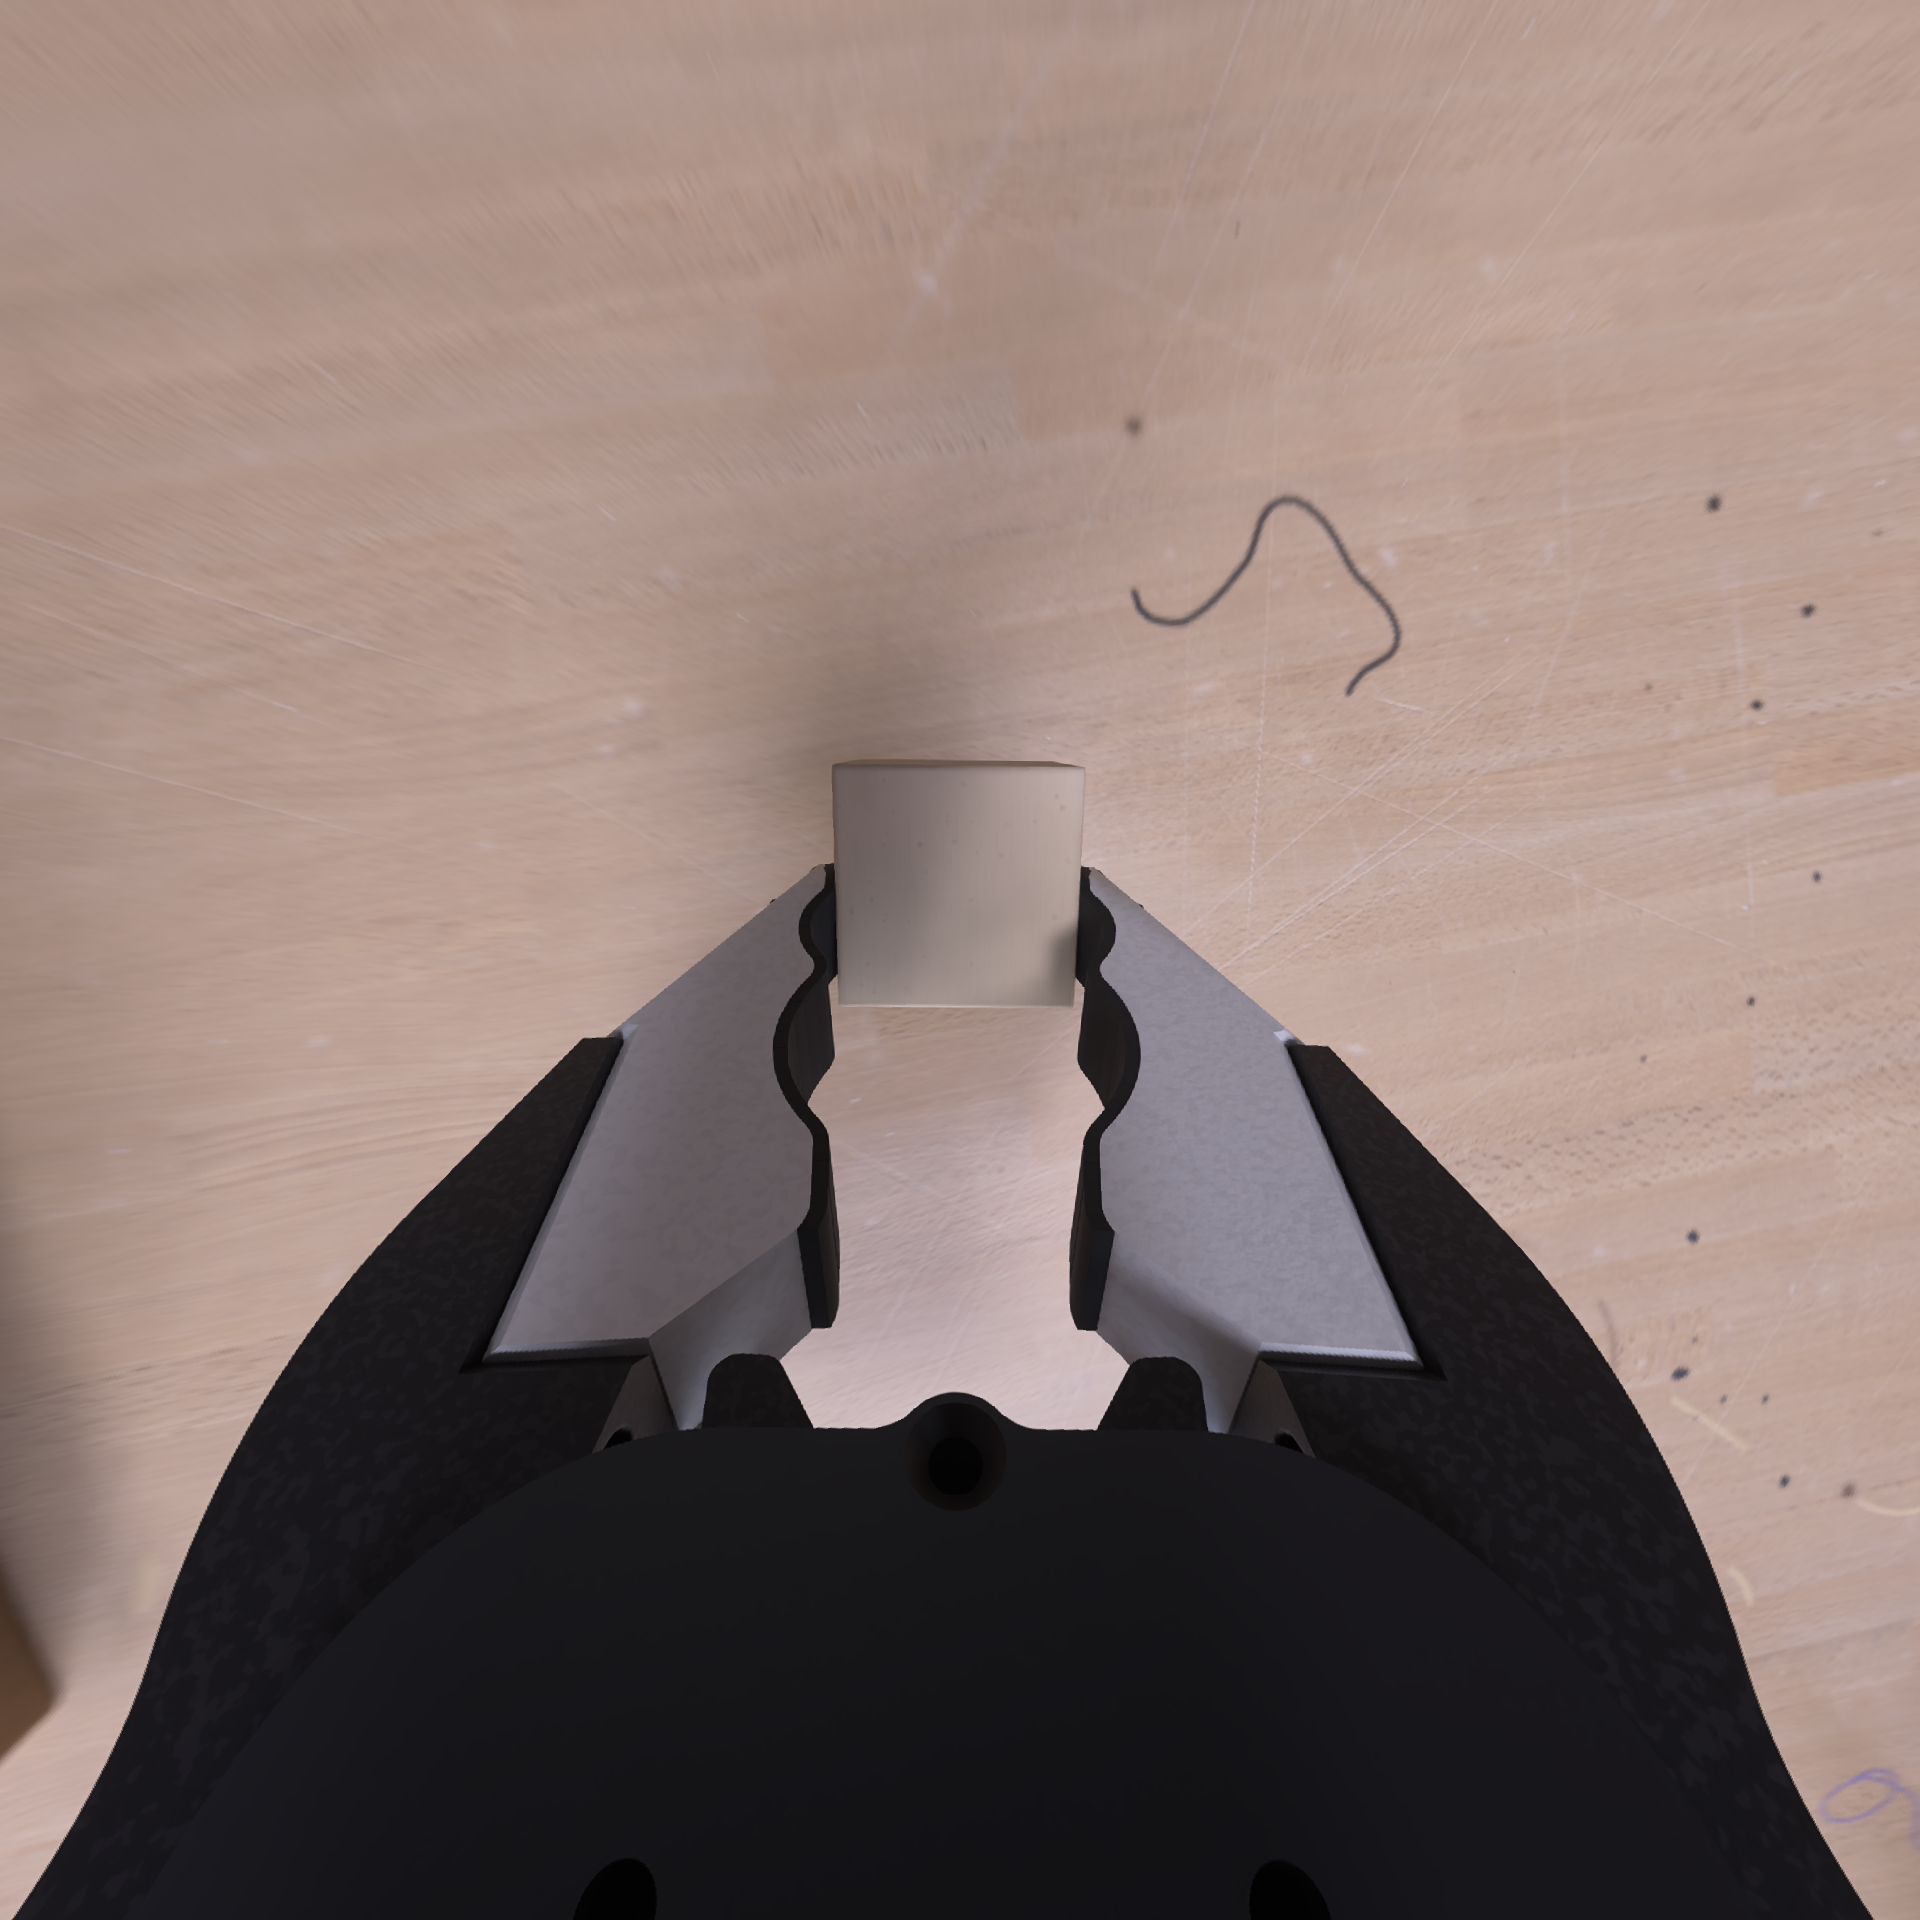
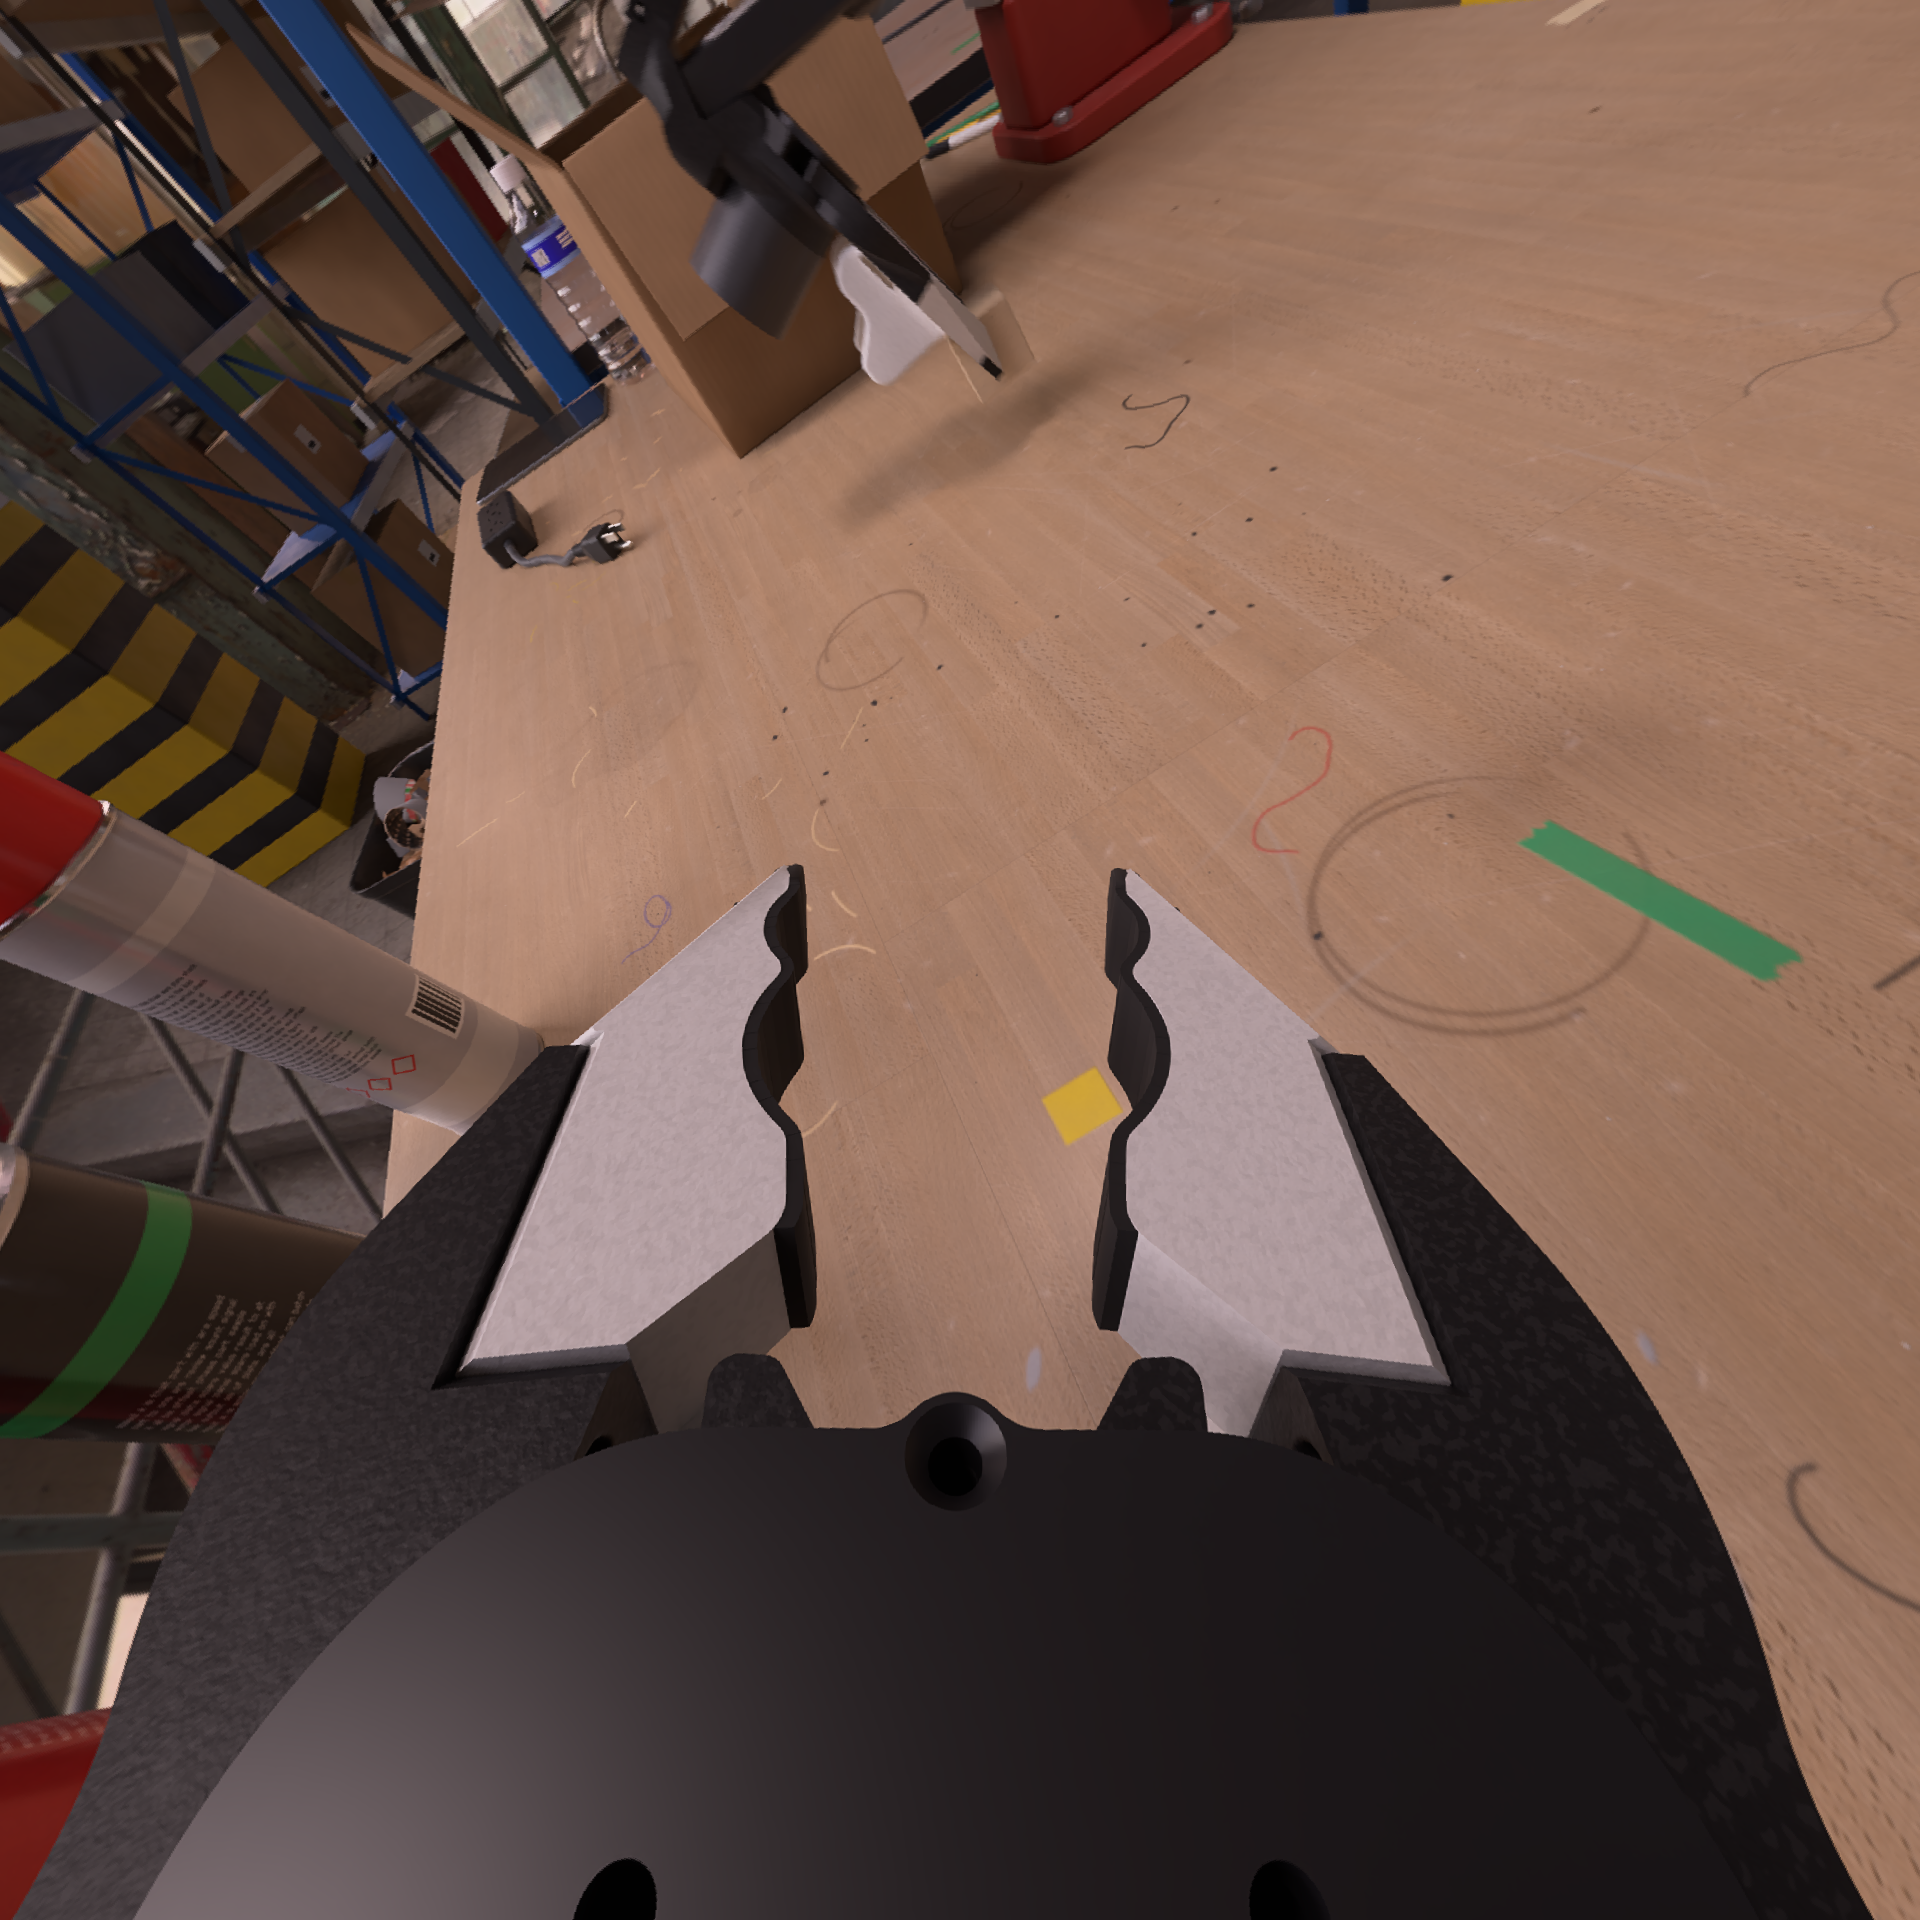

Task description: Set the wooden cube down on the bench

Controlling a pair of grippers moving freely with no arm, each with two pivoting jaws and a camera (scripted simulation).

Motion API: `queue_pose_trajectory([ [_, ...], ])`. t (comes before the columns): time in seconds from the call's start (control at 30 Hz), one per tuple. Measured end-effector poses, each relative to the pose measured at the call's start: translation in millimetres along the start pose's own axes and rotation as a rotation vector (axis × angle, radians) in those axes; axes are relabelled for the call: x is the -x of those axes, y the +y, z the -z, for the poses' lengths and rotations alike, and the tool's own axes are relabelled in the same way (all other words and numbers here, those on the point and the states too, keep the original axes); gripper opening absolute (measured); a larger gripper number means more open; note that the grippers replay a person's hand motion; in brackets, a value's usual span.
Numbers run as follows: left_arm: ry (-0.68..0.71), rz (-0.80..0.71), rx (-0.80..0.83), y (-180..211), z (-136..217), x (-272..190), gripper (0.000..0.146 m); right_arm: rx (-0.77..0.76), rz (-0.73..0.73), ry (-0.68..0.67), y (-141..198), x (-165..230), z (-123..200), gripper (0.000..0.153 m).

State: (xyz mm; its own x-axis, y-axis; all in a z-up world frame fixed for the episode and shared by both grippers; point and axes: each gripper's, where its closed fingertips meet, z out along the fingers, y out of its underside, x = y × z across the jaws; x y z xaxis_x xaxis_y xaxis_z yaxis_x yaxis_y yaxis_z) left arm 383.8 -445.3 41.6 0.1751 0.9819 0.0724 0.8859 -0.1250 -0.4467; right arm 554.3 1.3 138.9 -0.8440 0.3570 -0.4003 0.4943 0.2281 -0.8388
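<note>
A pale wooden cube [image 1: 956, 831] sits between the fingertips of my left gripper [image 1: 956, 914], which is shut on it. The gripper points down at the wooden bench [image 1: 416, 520] and a soft shadow falls on the wood just past the cube. In the right wrist view the left gripper [image 2: 982, 348] hangs a little above the bench at the far end, next to a cardboard box; the cube is barely visible there. My right gripper [image 2: 956, 883] is open and empty, low over the near part of the bench [image 2: 1039, 623].
An open cardboard box [image 2: 727, 260], a water bottle [image 2: 571, 281] and a red vise [image 2: 1091, 73] stand at the far end. A plug and socket block [image 2: 561, 540] lie near the left edge. Two spray cans [image 2: 260, 987] stick out at left. Green tape [image 2: 1662, 904] and a yellow square [image 2: 1081, 1104] lie flat.
</note>
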Motion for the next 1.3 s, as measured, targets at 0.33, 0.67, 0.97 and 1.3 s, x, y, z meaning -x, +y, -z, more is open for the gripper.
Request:
queue_pose_trajectory([
  [0.33,0.038,-0.480,-0.210,-94,122,-99,0.044,-0.084,-0.068,0.012,20,-15,21,0.057],
  [0.67,0.327,-1.106,-0.047,-146,37,-409,0.044,-0.157,-0.145,0.128,47,-25,73,0.056],
  [0.97,0.505,-1.367,0.141,-99,-69,-528,0.044,-0.194,-0.203,0.189,68,-34,104,0.056],
  [1.3,0.516,-1.393,0.214,-83,-106,-534,0.044,-0.192,-0.215,0.178,69,-44,106,0.056],
])
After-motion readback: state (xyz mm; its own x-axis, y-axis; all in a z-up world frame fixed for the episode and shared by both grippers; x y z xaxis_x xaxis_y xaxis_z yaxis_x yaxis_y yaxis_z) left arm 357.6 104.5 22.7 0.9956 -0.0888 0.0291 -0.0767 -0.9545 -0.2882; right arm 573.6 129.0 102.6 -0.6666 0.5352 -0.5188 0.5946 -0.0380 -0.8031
